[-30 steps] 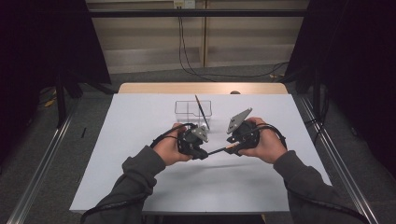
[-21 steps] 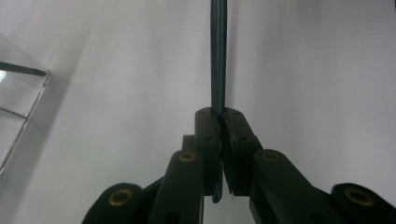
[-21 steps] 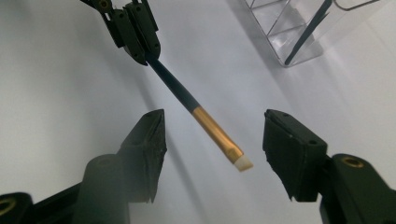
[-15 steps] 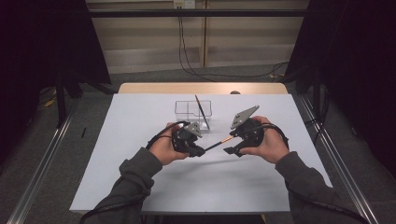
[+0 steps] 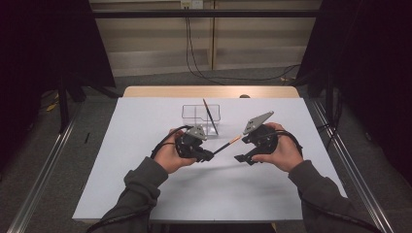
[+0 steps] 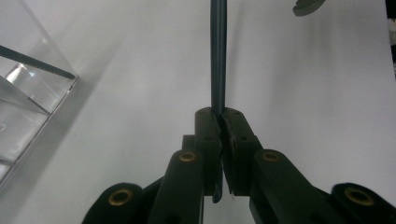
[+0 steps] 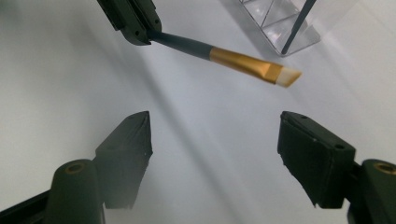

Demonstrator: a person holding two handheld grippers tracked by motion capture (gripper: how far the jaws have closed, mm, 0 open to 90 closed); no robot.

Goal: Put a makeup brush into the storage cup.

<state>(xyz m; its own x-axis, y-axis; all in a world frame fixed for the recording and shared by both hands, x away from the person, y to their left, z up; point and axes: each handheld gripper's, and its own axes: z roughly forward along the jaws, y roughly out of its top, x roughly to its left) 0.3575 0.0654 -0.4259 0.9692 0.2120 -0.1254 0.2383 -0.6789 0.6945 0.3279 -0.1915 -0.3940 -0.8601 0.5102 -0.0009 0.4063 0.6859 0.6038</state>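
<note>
The left hand-held gripper (image 5: 208,155) is clamping the dark handle of a brush (image 5: 226,144), holding it above the worktop (image 5: 145,194). The right hand-held gripper (image 5: 239,158) is spreading its jaws, nothing between them, the brush's bristle tip just beyond.

In my left gripper view, the brush (image 6: 218,56) ran off the top edge, so its bristle end was cut off, and my closed jaws hid the rest of its handle. The clear organizer (image 6: 28,93) was cut by the left edge. In the high view, the brush tip (image 5: 236,139) was too small to make out.
</note>
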